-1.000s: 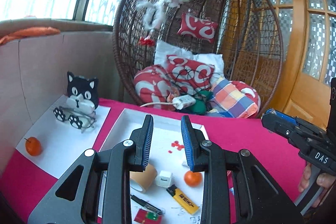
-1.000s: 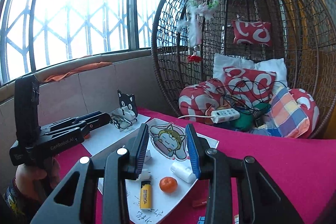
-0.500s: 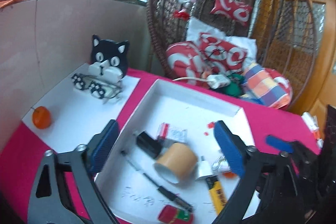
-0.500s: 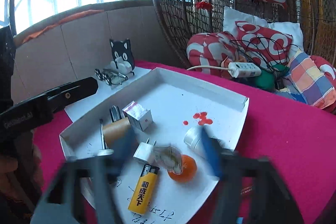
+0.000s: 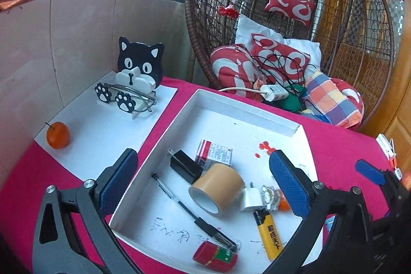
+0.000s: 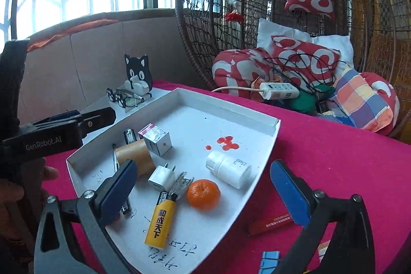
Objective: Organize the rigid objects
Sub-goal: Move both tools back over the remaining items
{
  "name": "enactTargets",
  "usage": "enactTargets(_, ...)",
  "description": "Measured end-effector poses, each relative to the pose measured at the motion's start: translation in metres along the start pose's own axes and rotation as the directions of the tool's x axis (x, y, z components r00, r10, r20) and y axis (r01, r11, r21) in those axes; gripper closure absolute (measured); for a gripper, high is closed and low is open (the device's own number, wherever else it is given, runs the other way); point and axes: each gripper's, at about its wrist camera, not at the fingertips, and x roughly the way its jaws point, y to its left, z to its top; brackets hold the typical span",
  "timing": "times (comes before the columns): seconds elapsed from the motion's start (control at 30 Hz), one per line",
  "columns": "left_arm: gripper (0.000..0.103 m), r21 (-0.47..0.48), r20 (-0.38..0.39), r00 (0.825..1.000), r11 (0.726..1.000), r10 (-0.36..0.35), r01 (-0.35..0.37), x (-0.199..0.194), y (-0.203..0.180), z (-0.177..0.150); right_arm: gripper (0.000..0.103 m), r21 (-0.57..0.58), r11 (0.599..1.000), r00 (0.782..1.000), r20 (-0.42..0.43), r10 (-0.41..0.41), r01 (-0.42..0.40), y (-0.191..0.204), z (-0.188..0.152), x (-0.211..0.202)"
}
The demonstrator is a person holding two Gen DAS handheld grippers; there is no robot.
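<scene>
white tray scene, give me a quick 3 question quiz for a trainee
1. True or false: both grippers, left and right, are open.
2. In the white tray, what touches the yellow lighter near its top? A) metal clip B) white bottle C) tape roll
3. Fill in: the glasses rest on the ____-shaped holder.

Key: 1 true; 2 A; 3 cat
</scene>
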Motion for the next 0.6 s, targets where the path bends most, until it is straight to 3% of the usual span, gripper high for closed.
enactTargets(0.17,0.000,0.025,0.017,0.999,0.999,-0.038,0.038,-0.013,-0.013,0.001,0.000,0.085,0.995,0.995,0.081,-0.064,0.057,-0.033,0.006,-0.033)
enactTargets(0.4,0.000,0.128,-0.024,0.990,0.981,-0.142,0.144,-0.018,-0.060,-0.010,0.000,0.250,0.955,0.962,0.178,-0.205,0.157,-0.098,0.006,-0.084)
enactTargets(0.53,0.000,0.225,-0.108,0.965,0.940,-0.238,0.257,-0.015,-0.101,-0.025,0.000,0.301,0.935,0.953,0.175,-0.249,0.189,-0.122,-0.003,-0.094)
enactTargets(0.6,0.000,0.268,-0.177,0.937,0.902,-0.300,0.339,-0.014,-0.124,-0.035,0.000,0.328,0.924,0.951,0.165,-0.261,0.197,-0.134,-0.010,-0.098)
